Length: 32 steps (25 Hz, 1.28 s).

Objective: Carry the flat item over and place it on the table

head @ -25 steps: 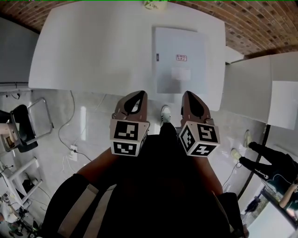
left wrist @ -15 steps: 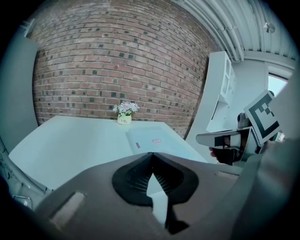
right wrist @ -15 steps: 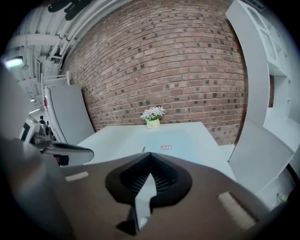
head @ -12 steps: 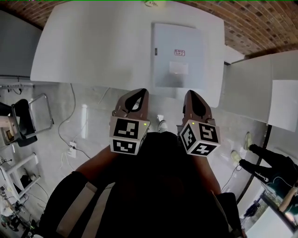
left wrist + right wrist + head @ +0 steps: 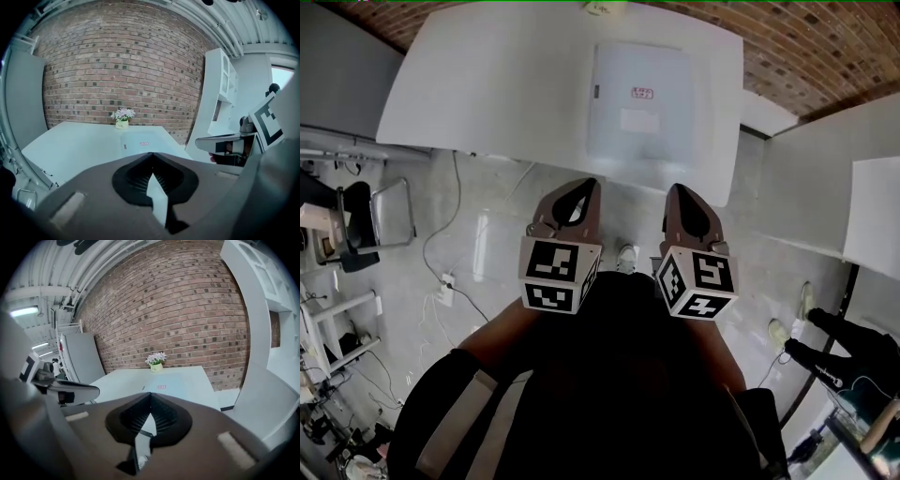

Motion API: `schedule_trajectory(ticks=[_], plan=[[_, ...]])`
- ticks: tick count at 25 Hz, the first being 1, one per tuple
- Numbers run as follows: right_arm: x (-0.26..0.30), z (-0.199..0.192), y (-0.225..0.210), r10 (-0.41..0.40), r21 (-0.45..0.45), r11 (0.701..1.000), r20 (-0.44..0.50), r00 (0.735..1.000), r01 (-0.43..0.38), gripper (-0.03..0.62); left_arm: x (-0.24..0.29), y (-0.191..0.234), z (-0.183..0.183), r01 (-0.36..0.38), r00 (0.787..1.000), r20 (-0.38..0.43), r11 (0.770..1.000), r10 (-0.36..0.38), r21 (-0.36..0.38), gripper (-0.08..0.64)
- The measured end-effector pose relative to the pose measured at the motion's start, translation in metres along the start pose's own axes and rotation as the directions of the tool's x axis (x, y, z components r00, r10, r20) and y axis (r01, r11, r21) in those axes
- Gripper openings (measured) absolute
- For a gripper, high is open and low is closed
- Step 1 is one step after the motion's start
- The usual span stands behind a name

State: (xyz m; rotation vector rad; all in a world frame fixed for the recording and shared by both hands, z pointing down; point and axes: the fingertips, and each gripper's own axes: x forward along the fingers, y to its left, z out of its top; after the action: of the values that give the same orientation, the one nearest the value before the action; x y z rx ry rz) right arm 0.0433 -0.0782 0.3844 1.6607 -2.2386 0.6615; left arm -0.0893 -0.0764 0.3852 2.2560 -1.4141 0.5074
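The flat item (image 5: 639, 103) is a pale grey rectangular sheet with a small red label. It lies on the right half of the white table (image 5: 487, 94), and shows in the left gripper view (image 5: 140, 140) and the right gripper view (image 5: 161, 386) too. My left gripper (image 5: 581, 187) and right gripper (image 5: 680, 190) are held side by side over the floor, short of the table's near edge. Both are shut with nothing between the jaws, as the left gripper (image 5: 151, 154) and right gripper (image 5: 150, 394) show in their own views.
A small pot of flowers (image 5: 598, 7) stands at the table's far edge by the brick wall (image 5: 117, 70). A chair (image 5: 366, 220) and floor cables (image 5: 450, 281) are at the left. White shelving (image 5: 825, 187) is at the right, and another person's legs (image 5: 844, 347) at the lower right.
The table and the flat item have slid up and away in the head view, with more floor showing between them and the grippers. Both grippers stay shut and side by side.
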Motion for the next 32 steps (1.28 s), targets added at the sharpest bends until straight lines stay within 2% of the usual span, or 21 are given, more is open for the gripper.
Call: schedule_trajectory(ticks=[7, 14, 23, 27, 32], plan=[[-0.04, -0.017, -0.009, 0.103, -0.028, 0.994, 0.013, 0.995, -0.103, 0.0, -0.035, -0.035, -0.024, -0.118, 0.993, 0.009, 0.993, 0.118, -0.03, 0.003], [-0.064, -0.019, 0.007, 0.165, -0.064, 0.985, 0.023, 0.986, -0.163, 0.0, -0.075, -0.037, -0.025, -0.209, 0.977, 0.043, 0.977, 0.21, -0.03, 0.003], [-0.073, -0.029, 0.044, 0.187, -0.109, 0.977, 0.012, 0.982, -0.185, 0.0, -0.103, -0.021, -0.045, -0.229, 0.972, 0.05, 0.972, 0.231, -0.051, 0.003], [-0.075, -0.031, 0.063, 0.182, -0.104, 0.978, 0.016, 0.983, -0.179, 0.0, -0.118, -0.005, -0.047, -0.224, 0.972, 0.064, 0.973, 0.227, -0.058, 0.003], [-0.075, -0.031, 0.085, 0.172, -0.138, 0.976, 0.013, 0.985, -0.169, 0.0, -0.129, 0.013, -0.044, -0.215, 0.972, 0.085, 0.975, 0.22, -0.059, 0.003]])
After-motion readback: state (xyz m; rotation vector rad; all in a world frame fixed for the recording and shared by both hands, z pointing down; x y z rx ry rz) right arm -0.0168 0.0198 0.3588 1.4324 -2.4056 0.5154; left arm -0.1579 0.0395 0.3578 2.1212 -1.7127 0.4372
